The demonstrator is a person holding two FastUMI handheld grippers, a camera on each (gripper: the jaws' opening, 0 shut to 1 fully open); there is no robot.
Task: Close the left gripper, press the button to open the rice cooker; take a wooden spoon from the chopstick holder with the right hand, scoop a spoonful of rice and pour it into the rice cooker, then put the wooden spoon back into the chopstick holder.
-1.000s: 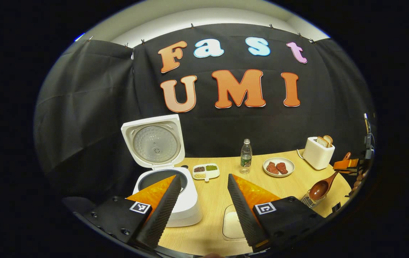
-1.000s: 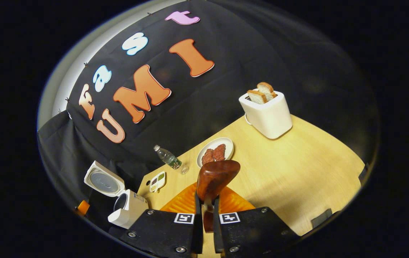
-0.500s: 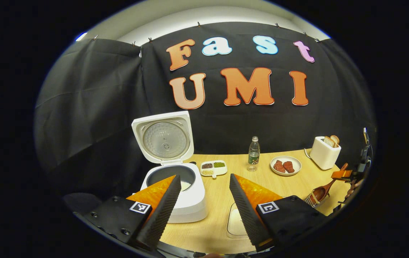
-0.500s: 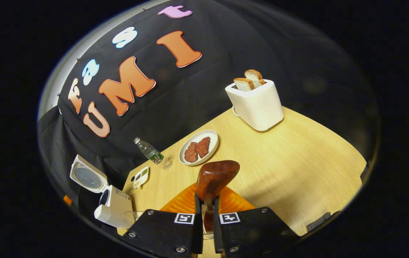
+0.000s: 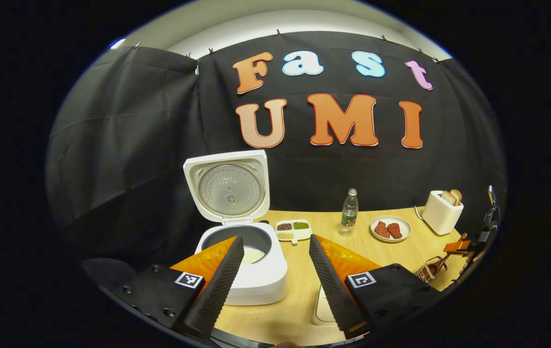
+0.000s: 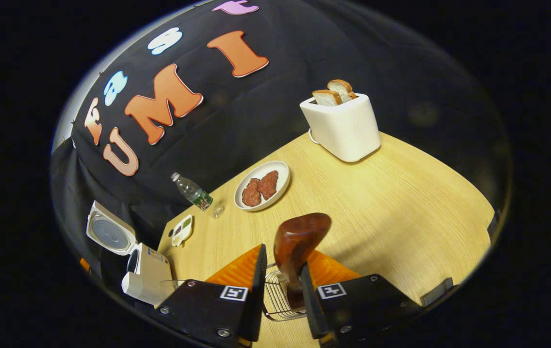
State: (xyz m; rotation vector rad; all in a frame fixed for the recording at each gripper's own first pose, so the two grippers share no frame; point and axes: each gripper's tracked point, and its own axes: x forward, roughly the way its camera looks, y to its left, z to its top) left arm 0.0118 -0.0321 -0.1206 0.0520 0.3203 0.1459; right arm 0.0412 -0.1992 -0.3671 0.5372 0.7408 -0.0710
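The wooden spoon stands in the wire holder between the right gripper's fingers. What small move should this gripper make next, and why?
Probably back the right gripper straight away from the wooden spoon. Its fingers are parted, the spoon's handle sits down in the wire chopstick holder, and rice lies in the open rice cooker, so only a clean retreat seems left.

Right gripper (image 6: 280, 270) now stands with its jaws parted; a second ago they were clamped on the wooden spoon (image 6: 297, 244). Spoon handle sits down in the wire chopstick holder (image 6: 278, 302), lower than before, bowl up, leaning against the right finger. In the left gripper view, the rice cooker (image 5: 249, 261) sits further right and the rice in its pot now shows.
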